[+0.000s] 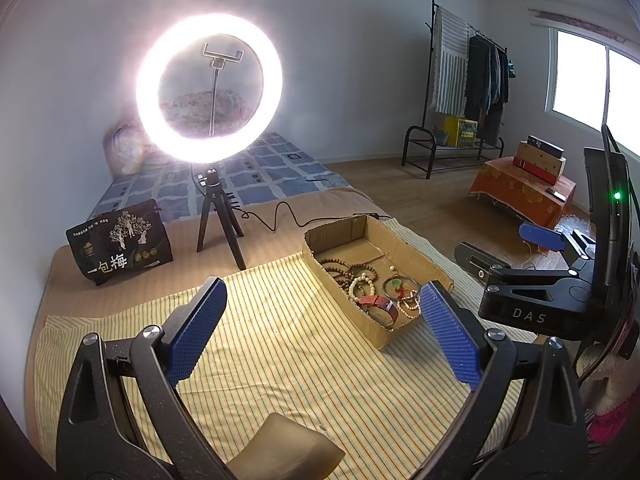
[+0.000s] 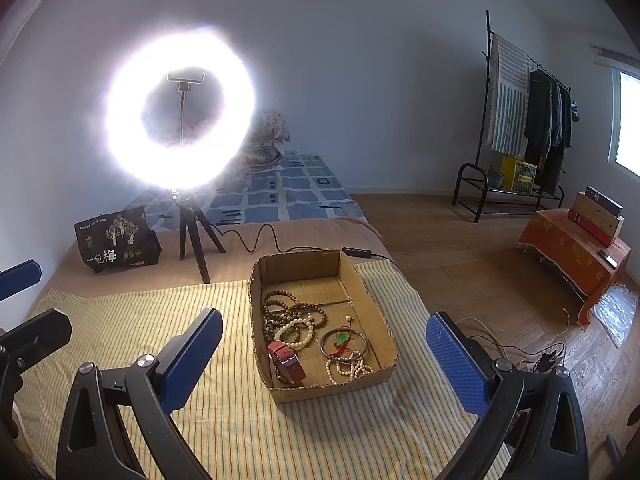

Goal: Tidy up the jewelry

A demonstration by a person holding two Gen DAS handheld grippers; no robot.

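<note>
A shallow cardboard box (image 2: 300, 266) sits on a yellow striped cloth (image 2: 160, 320). In it lie brown wooden bead bracelets (image 2: 288, 308), a white bead bracelet (image 2: 296, 334), a red-strapped watch (image 2: 286, 362), a silver bangle (image 2: 362, 346) with a green pendant, and a white bead string (image 2: 352, 368). My right gripper (image 2: 324, 360) hangs open just in front of the box, holding nothing. My left gripper (image 1: 324, 320) is open and empty over the cloth, left of the box (image 1: 340, 236) and its watch (image 1: 380, 306). The right gripper (image 1: 508, 248) also shows at the left wrist view's right edge.
A lit ring light on a tripod (image 1: 208, 88) stands behind the cloth, its cable (image 2: 256, 244) trailing past the box. A black printed bag (image 1: 120, 240) stands at the back left. An orange-covered low table (image 2: 572, 248) and a clothes rack (image 2: 520, 120) are across the wooden floor on the right.
</note>
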